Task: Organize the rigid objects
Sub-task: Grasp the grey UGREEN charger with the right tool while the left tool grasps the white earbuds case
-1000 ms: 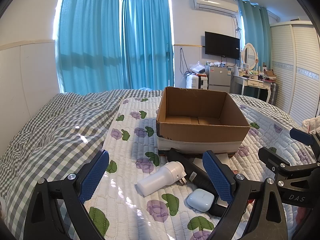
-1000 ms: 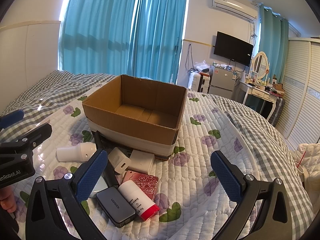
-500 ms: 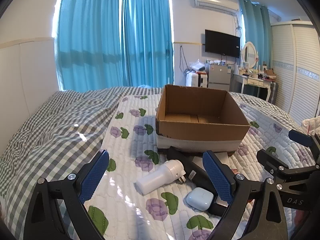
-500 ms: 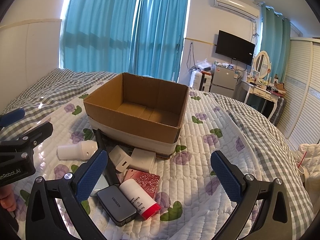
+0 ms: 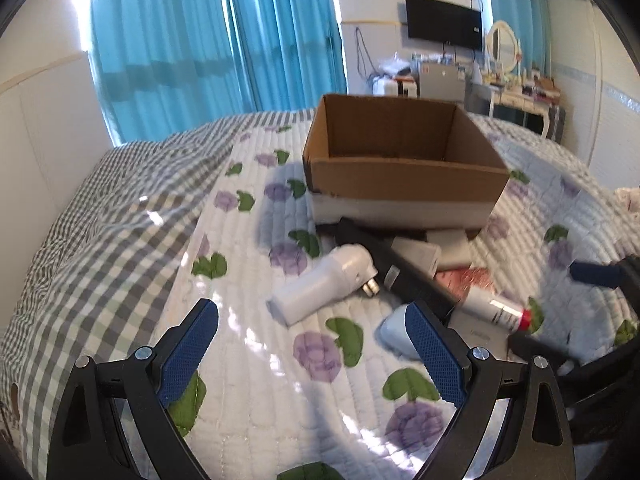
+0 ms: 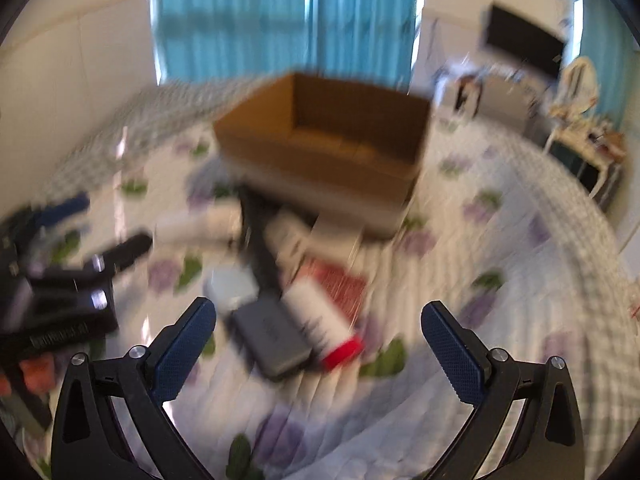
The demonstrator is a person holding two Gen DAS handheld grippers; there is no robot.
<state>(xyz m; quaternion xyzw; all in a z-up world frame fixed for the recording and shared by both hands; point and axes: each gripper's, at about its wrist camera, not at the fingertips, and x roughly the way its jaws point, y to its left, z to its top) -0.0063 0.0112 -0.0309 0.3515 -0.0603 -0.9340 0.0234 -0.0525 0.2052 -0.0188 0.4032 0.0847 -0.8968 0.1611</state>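
Rigid objects sit in a loose pile on the quilted floral bedspread [image 5: 256, 360], centre of frame, just in front of the open brown cardboard box [image 5: 400, 184], which looks empty, so the sorting seems barely started. Both the left gripper [image 5: 312, 344] and right gripper [image 6: 318, 340] hang wide apart, holding nothing. Next move is probably picking one piece, maybe the white cylindrical plug adapter [image 5: 320, 284]: its long axis runs lower left to upper right, prongs aimed right, so the jaws would need to straddle it crosswise. The right view is too blurry for details.
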